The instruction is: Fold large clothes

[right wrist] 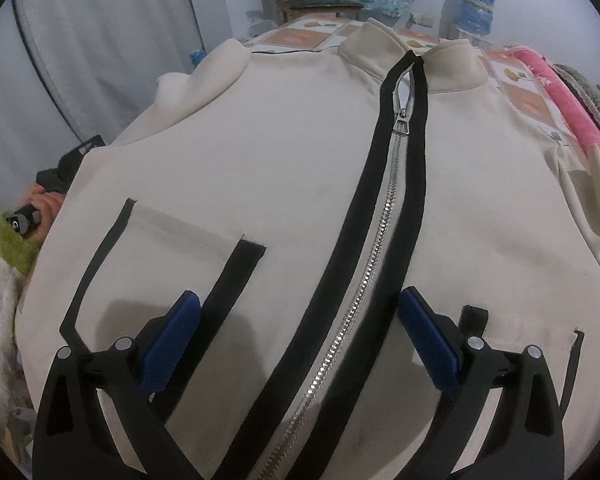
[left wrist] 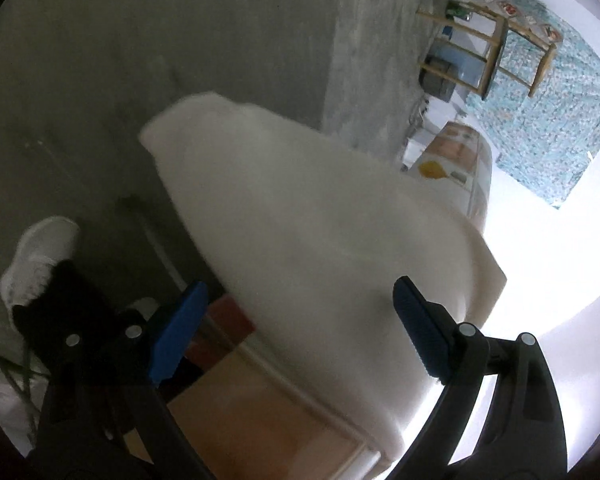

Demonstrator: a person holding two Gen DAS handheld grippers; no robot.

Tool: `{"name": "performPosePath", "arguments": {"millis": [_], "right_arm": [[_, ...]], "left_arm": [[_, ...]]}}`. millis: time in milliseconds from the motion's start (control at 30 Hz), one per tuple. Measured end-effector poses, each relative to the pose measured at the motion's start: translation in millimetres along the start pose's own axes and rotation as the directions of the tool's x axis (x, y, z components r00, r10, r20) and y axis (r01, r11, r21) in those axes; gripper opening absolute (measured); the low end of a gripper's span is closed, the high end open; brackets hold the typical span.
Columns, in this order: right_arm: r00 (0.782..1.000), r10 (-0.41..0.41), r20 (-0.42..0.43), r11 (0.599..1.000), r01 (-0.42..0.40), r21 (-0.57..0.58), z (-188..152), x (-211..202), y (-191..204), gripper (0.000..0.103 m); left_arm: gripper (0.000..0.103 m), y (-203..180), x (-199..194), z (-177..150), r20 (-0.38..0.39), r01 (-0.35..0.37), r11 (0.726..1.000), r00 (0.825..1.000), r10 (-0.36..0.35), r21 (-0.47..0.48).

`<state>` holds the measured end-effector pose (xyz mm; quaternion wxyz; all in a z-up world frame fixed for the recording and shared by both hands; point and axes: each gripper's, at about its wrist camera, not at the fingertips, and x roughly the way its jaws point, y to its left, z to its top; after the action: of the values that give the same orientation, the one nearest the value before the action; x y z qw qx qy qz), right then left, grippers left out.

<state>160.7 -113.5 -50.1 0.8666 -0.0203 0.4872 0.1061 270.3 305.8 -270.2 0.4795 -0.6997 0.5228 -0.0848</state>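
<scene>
Both the left gripper [left wrist: 296, 340] and the right gripper [right wrist: 300, 344] are standing wide and empty, while the jacket [right wrist: 284, 184] ahead is looking soft, thick and floppy, probably best pinched at a sleeve edge or hem.

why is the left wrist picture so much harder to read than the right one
Left wrist view: motion blur smears the cream jacket, and window glare blows out the lower right. Right wrist view: even light and sharp, the zipper teeth crisp, soft gripper shadows on the cloth; fisheye bends the edges in both.
</scene>
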Motion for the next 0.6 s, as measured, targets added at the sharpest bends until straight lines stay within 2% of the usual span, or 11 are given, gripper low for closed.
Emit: {"name": "performPosePath", "arguments": {"millis": [67,133,167,233,300,367,433,500,533,567,600], "right_arm": [[1.0,-0.009,0.002,1.0,0.009,0.005,0.6,0.5,0.5,0.096],[1.0,-0.014,0.004,1.0,0.014,0.006,0.7,0.9,1.1,0.096],[1.0,-0.015,0.006,1.0,0.015,0.006,0.2,0.6,1.0,0.096],[1.0,-0.015,0.009,1.0,0.015,0.007,-0.2,0.8,1.0,0.096],[1.0,-0.012,0.01,1.0,0.012,0.011,0.0,0.7,0.4,0.096],[1.0,-0.005,0.009,1.0,0.004,0.018,-0.6,-0.2,-1.2,0.096],[1.0,0.006,0.009,1.0,-0.006,0.026,-2.2,-2.5,-3.0,0.096],[1.0,0.015,0.013,0.999,-0.016,0.036,-5.1,-5.1,-5.3,0.096],[1.0,0.019,0.016,0.999,-0.02,0.041,-6.7,-6.3,-6.3,0.096],[1.0,0.023,0.017,0.999,-0.023,0.044,-8.0,-7.5,-7.1,0.096],[0.999,0.028,0.02,0.998,-0.029,0.05,-10.0,-9.6,-8.3,0.096]], "left_arm": [[0.077,1.1,5.4,2.8,0.014,0.029,1.0,0.999,-0.029,-0.004],[0.05,-3.0,5.3,3.8,0.029,0.041,0.999,0.999,-0.04,-0.009],[0.044,-6.1,3.1,6.7,0.045,0.046,0.999,0.998,-0.045,-0.008],[0.018,-15.3,-3.8,8.0,0.082,0.035,0.999,0.996,-0.037,0.016],[0.008,-28.5,-18.2,7.5,0.155,0.017,0.999,0.988,-0.024,0.05],[0.008,-56.1,-40.6,-2.1,0.269,-0.05,0.99,0.963,0.012,0.135],[0.008,-99.8,-62.3,-23.2,0.4,-0.18,0.946,0.915,0.059,0.271],[0.008,-159.4,-82.9,-71.1,0.551,-0.336,0.828,0.834,0.04,0.449],[0.008,-189.6,-88.5,-105.4,0.617,-0.424,0.733,0.787,0.007,0.532],[0.008,-213.0,-89.9,-142.0,0.668,-0.507,0.624,0.744,-0.032,0.595],[0.008,-236.5,-85.5,-184.7,0.698,-0.582,0.487,0.71,-0.086,0.652]]}}
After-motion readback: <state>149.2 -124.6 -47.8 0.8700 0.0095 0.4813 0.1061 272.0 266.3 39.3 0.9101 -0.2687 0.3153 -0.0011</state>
